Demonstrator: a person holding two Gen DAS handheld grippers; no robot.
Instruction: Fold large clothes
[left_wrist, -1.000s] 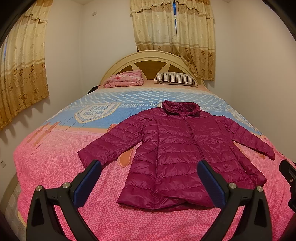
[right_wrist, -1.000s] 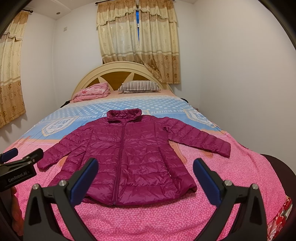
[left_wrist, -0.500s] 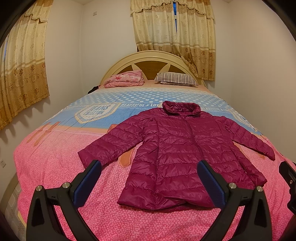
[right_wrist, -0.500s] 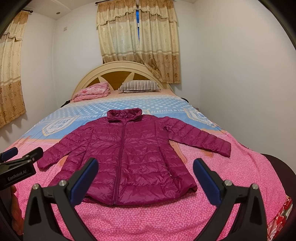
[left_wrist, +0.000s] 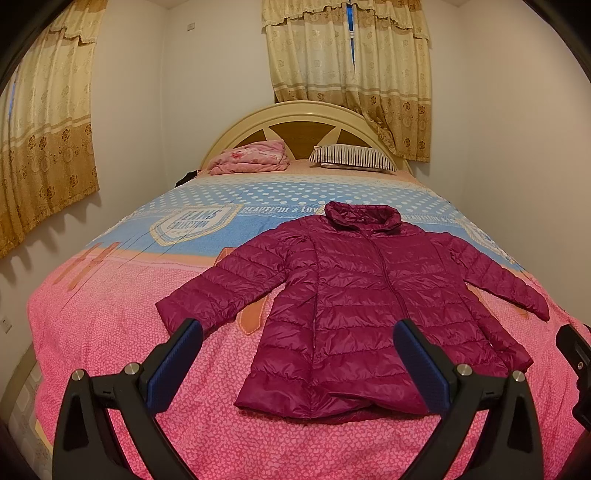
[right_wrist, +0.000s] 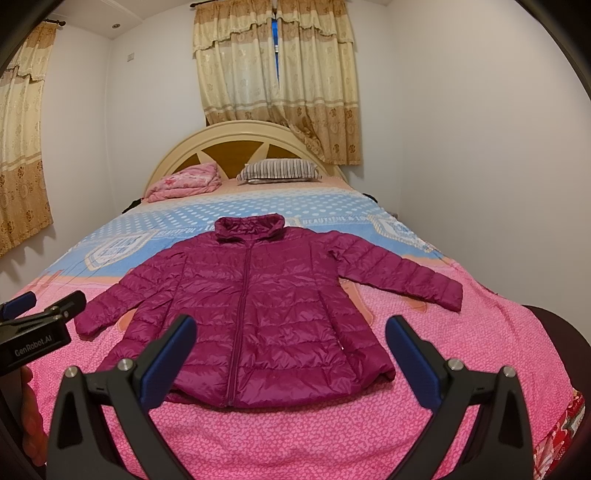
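A magenta quilted puffer jacket lies flat and zipped on the bed, collar toward the headboard, both sleeves spread out to the sides. My left gripper hovers open in front of the jacket's hem and left sleeve cuff, holding nothing. My right gripper is open too, held in front of the hem with nothing between its fingers. In the right wrist view the left gripper shows at the left edge; part of the right one appears at the right edge of the left wrist view.
The bed has a pink and blue cover. A folded pink blanket and a striped pillow lie by the cream headboard. Walls stand close on both sides, with curtains behind and at the left.
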